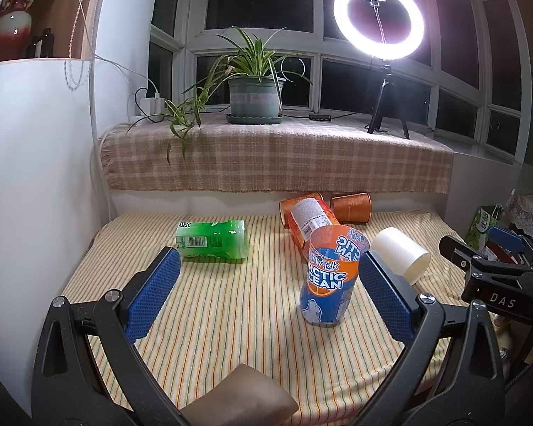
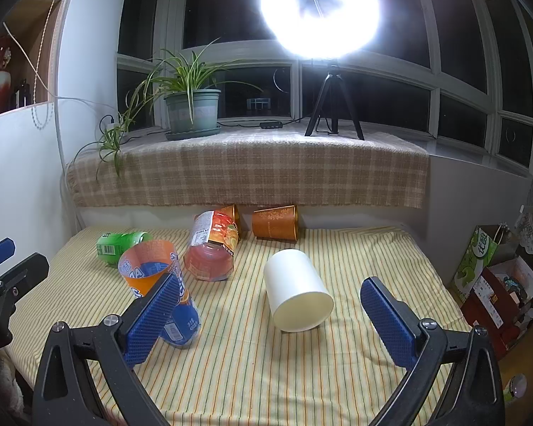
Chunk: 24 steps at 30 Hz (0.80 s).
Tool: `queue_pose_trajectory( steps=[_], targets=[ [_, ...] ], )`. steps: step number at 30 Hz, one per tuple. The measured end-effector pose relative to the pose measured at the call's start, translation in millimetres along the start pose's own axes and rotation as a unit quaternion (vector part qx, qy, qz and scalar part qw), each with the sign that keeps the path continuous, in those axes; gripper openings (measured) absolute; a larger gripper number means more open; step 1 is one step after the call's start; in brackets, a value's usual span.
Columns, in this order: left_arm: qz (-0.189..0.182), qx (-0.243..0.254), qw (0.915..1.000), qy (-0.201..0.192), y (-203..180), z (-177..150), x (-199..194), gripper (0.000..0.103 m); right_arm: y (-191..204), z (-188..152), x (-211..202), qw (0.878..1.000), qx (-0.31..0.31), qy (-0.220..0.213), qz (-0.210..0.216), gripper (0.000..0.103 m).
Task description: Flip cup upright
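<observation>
- Green cup [image 1: 212, 239] lies on its side, far left of the striped cloth [image 1: 231, 305].
- Left gripper [image 1: 270, 280] gapes released; blue-orange cup [image 1: 332, 277] stands upright, just inside its right finger.
- Right gripper [image 2: 270, 307] gapes released around white cup [image 2: 296, 291], lying sideways, empty.

Ring light [image 1: 379, 19] sole bright source; blown-out glare in right view; fisheye bending, dark corners.

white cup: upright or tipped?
Tipped. The white cup lies on its side on the striped cloth, open mouth facing the right wrist camera.
</observation>
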<state>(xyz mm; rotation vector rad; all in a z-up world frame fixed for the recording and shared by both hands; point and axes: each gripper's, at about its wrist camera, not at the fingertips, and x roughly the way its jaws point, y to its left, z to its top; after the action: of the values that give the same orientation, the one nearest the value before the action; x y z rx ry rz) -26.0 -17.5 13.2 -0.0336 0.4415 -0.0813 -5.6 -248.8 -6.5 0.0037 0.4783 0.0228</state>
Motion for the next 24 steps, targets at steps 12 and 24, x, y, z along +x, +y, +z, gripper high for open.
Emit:
queue_pose_trajectory(
  steps=[12, 24],
  targets=[
    [0.001, 0.000, 1.0000, -0.001, 1, 3, -1, 0.102, 0, -1, 0, 1.000, 0.001, 0.001, -0.001, 0.103],
    [0.006, 0.000, 1.0000, -0.007, 9, 13, 0, 0.102, 2, -4, 2, 1.000, -0.002, 0.003, 0.001, 0.103]
  ],
)
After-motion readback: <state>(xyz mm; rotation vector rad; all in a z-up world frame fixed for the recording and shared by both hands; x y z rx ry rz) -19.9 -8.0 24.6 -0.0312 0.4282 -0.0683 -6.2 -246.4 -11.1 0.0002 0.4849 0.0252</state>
